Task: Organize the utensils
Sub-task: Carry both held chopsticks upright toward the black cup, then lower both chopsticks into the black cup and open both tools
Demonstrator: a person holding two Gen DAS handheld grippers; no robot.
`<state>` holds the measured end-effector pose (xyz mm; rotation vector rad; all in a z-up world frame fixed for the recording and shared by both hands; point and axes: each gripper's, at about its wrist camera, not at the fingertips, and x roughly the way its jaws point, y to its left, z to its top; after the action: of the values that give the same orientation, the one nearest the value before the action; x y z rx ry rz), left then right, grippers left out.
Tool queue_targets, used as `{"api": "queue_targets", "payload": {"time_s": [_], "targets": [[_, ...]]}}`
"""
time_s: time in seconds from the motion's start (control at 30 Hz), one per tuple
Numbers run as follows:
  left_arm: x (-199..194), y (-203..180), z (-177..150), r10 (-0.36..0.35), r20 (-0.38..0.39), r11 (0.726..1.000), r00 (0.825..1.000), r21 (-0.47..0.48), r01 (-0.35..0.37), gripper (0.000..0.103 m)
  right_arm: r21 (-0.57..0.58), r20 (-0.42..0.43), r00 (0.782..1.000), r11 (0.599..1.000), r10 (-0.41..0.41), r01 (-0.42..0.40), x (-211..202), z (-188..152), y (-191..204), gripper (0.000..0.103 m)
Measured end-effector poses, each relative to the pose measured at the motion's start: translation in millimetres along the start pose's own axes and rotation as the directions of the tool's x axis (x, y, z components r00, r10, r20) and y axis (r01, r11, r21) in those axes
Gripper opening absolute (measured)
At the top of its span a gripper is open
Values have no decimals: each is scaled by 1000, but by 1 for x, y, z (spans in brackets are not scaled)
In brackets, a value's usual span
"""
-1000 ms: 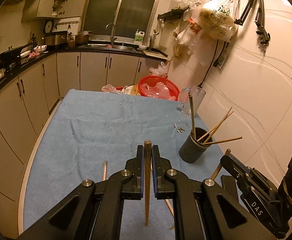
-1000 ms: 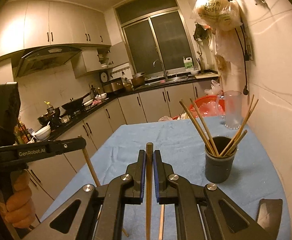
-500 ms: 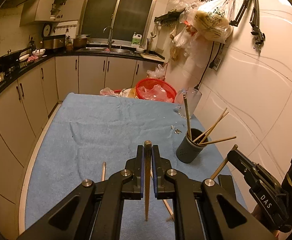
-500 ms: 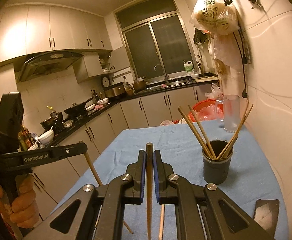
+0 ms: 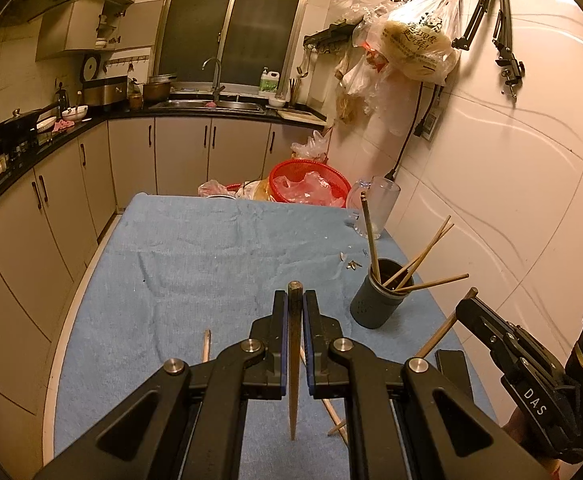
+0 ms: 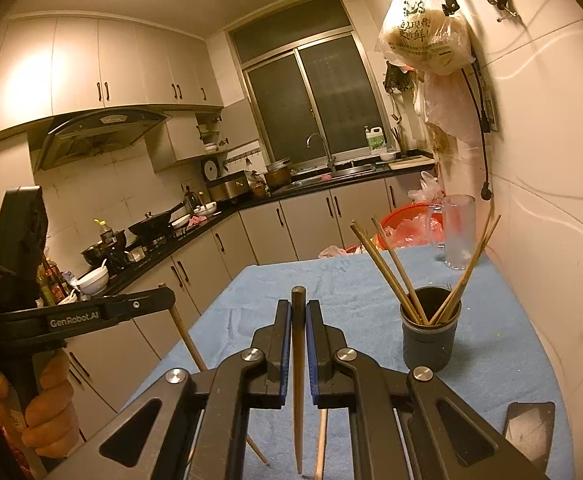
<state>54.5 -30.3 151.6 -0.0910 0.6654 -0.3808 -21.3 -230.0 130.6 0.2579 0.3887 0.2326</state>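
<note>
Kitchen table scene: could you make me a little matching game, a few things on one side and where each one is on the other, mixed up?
Things:
1. grey cup
2. glass mug
3. red basket
4. plastic bag

Places:
A. hanging from wall hooks
B. far right corner of the blue cloth, empty
C. just past the table's far edge
D. on the cloth near the wall, holding chopsticks

Pairs: 1-D, 2-B, 3-C, 4-A
</note>
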Motion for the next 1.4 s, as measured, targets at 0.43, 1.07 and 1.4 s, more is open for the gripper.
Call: {"api": "queue_targets", "payload": {"time_s": [0.43,1.07,1.4], "targets": [[2,-1,1,3,-7,1000,1000,5,-3,7,8,2,1000,1000,8,-8,0,3,-1,8],[-3,-11,11,0,7,1000,1000,17,0,7,19,33,999,1000,24,-24,-15,15,0,8],[-18,-30,36,-33,49,998,998,51,31,7,44,114,993,999,15,-20,-44,50,-14,8]]}}
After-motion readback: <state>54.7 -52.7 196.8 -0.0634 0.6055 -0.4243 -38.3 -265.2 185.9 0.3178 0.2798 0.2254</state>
